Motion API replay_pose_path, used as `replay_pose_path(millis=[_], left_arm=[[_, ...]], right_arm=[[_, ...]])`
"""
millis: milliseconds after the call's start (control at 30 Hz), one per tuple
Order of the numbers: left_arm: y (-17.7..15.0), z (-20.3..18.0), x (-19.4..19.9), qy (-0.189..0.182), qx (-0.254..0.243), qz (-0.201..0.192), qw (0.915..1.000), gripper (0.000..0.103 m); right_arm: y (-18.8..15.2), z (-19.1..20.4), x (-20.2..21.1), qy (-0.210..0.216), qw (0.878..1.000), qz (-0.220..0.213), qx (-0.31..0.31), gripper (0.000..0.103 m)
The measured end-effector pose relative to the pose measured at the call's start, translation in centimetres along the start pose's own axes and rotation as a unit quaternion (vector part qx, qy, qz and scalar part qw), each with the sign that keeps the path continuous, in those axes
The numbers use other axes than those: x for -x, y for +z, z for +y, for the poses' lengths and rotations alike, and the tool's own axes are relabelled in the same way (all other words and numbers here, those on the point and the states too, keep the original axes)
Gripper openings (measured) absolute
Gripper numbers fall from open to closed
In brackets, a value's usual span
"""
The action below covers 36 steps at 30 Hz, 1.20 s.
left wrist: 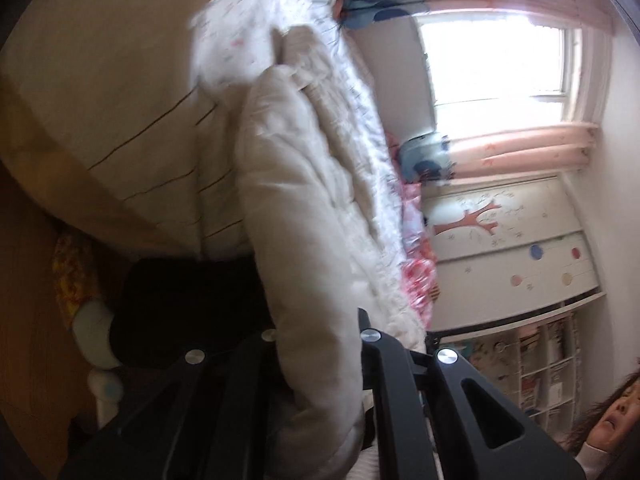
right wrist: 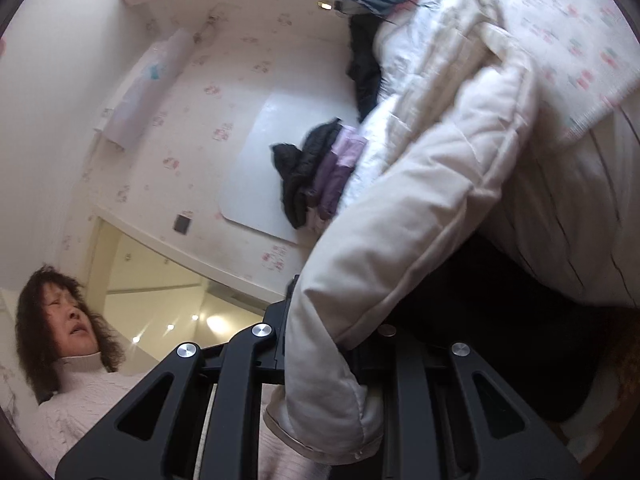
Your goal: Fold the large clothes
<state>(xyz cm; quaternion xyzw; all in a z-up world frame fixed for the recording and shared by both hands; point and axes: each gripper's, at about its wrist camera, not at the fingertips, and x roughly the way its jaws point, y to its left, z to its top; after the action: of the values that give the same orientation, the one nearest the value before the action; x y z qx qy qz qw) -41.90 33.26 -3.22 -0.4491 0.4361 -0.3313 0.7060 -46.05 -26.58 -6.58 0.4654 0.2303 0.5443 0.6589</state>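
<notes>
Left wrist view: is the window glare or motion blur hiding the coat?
Left wrist: window blown out, cream coat readable but smeared toward the top. Right wrist: even light, coat sharp near the claw, floral bedding blurred.

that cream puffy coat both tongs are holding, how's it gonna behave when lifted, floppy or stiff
Probably floppy but bulky: the cream padded coat sags in a soft curve between the right tongs and the bed. Its quilted puffiness suggests it is light for its size. The cloth bunches thickly in the left tongs, so it may spring open.
</notes>
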Motion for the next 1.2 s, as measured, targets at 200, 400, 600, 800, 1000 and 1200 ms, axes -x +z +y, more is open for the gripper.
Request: replay_pose_path(millis=[200, 400, 600, 800, 1000, 1200], left_arm=[[3.4, -4.8, -0.1, -0.037, -0.029, -0.039, 0.9981, 0.009], [7.6, -7.6, -0.4, -0.071, -0.04, -0.074, 0.9939, 0.009], [12.2, -10.6, -1.8, -0.086, -0.06, -0.091, 0.9904, 0.009], [15.6, -12.2, -3.3, -0.087, -0.064, -0.101, 0.9891, 0.009], [18.3, -13.9, -4.9, -0.07, -0.07, -0.105, 0.9896, 0.009], [20.2, -14.8, -6.0, -0.063, -0.072, -0.109, 0.9894, 0.009]], right_arm=[[5.1, 1.7, -1.9, 0.045, 0.997, -0.031, 0.049, 0.017], [10.1, 3.2, -2.6, 0.068, 0.993, -0.063, 0.075, 0.017], [14.6, 4.0, -2.3, 0.062, 0.99, -0.093, 0.083, 0.017], [18.6, 4.5, -2.5, 0.049, 0.989, -0.113, 0.083, 0.017], [21.9, 3.8, -2.8, 0.021, 0.988, -0.133, 0.07, 0.017], [24.3, 2.7, -3.1, 0.007, 0.987, -0.151, 0.061, 0.018]])
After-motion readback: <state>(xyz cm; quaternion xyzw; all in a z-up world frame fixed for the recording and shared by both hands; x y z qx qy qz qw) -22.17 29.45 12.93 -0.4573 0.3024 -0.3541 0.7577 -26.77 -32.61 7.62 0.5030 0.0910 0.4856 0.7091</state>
